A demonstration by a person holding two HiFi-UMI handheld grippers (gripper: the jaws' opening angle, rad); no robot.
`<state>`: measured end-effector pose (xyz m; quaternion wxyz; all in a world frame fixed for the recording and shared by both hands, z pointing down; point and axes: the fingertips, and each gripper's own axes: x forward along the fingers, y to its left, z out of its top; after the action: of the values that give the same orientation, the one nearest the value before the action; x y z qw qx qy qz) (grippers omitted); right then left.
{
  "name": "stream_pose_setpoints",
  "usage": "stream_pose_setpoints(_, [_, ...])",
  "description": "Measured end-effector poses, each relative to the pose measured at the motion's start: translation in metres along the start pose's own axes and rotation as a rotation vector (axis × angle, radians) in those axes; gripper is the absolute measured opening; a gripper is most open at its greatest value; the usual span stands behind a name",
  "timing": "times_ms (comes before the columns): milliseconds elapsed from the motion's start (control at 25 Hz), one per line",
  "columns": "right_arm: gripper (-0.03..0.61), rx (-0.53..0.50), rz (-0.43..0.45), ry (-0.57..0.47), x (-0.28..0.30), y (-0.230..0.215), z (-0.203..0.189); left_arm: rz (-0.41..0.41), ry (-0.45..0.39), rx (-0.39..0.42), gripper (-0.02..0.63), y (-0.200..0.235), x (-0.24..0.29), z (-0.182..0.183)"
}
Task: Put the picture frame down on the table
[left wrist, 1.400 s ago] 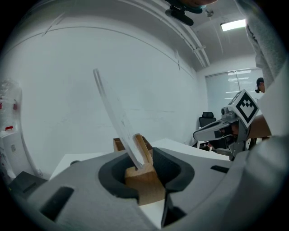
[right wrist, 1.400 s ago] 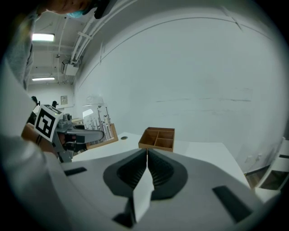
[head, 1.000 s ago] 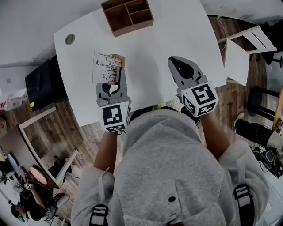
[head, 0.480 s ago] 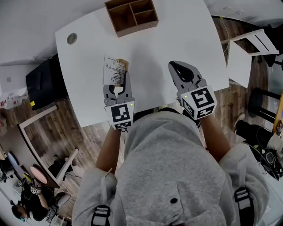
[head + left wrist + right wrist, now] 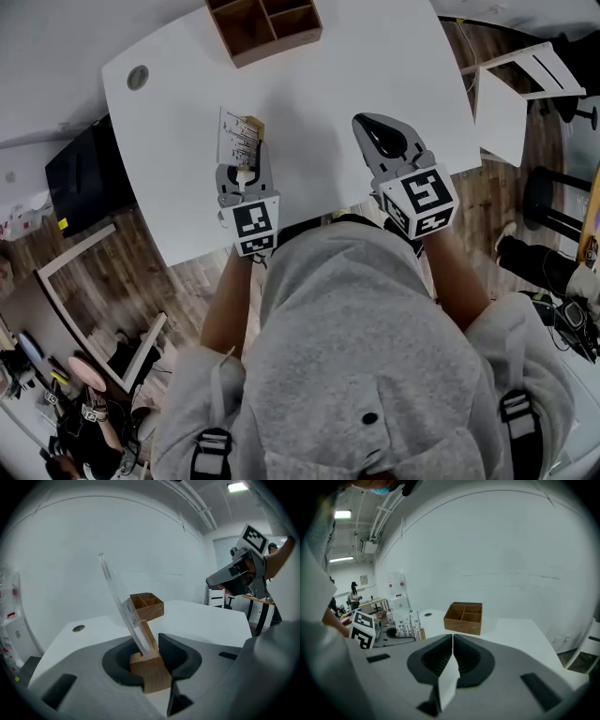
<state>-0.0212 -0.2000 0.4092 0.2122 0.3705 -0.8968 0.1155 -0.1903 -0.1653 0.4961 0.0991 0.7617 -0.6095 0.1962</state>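
1. Wood is seen between the jaws of the left tool [image 5: 149, 656]: the block base [image 5: 151, 670] of the picture frame [image 5: 237, 141] is clamped there from both sides.
2. The frame's clear pane [image 5: 123, 603] is slotted into that base and is tilted, with its top leaning to the left in the left gripper view.
3. A white sheet printed with thin black plant stems is shown in the pane, as seen from the head view.
4. The frame is held over the near left part of the white worktop [image 5: 319, 94], just in front of the person; whether the base is touching the surface cannot be told.
5. The right tool [image 5: 369, 123] is clenched on nothing: its jaws are pressed together along their whole length in the right gripper view.
6. The right tool is held over the near right part of the worktop, well apart from the frame.
7. A wooden compartment box [image 5: 264, 26] is placed at the far edge of the worktop, beyond both tools and apart from the frame.
8. A round hole [image 5: 138, 77] is set in the worktop's far left corner.
9. A marker cube [image 5: 253, 228] is carried at the back of the left tool, and another at the back of the right one.
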Motion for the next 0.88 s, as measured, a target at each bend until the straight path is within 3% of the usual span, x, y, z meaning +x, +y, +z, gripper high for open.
stream_pose_setpoints(880, [0.029, 0.003, -0.012, 0.014, -0.004, 0.005, -0.005, -0.012, 0.065, 0.006, 0.115, -0.005, 0.017, -0.034])
